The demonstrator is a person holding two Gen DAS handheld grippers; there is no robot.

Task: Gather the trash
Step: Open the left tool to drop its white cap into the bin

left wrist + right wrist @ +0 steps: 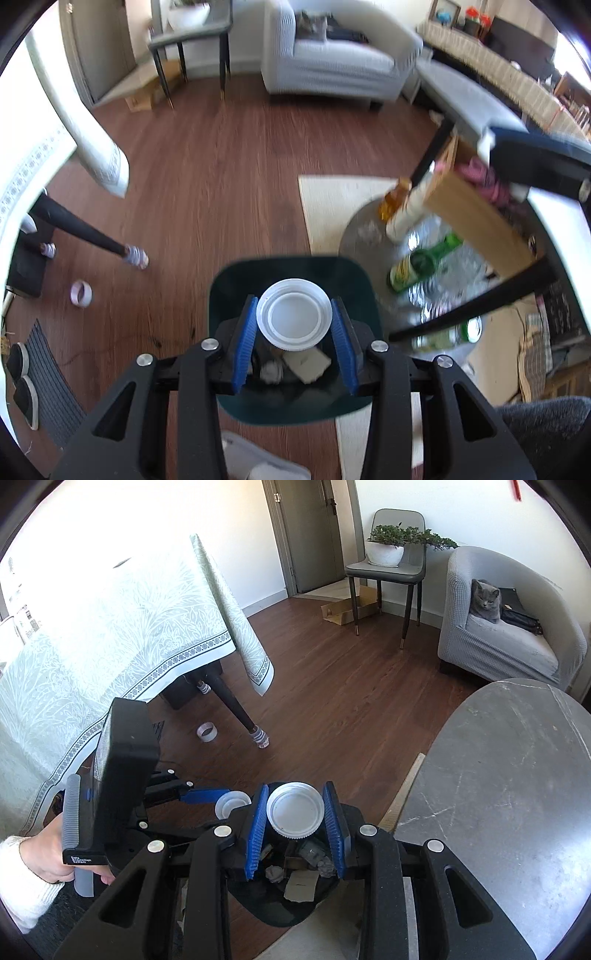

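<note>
- Far left, floor: tape roll (81, 293) by the cloth-draped counter (92, 635) leg w/ striped sock (136, 256).
- My left jaws (294, 321) – partly closed, blue pads clamped on a white lid (293, 318), held above the dark bin (354, 280).
- Bin sits on the wood floor; cardboard scrap (306, 365) & crumpled bits inside.
- My right jaws (295, 810) – narrower gap, pinching a second white lid (294, 809) over the same bin; left jaws w/ their lid just beside, to the left.
- Right: round grey counter (498, 775); in left view a green bottle (421, 260) lies on it, amber bottle (395, 197) near.
- Far right: grey cat (485, 600) on armchair (495, 642).
</note>
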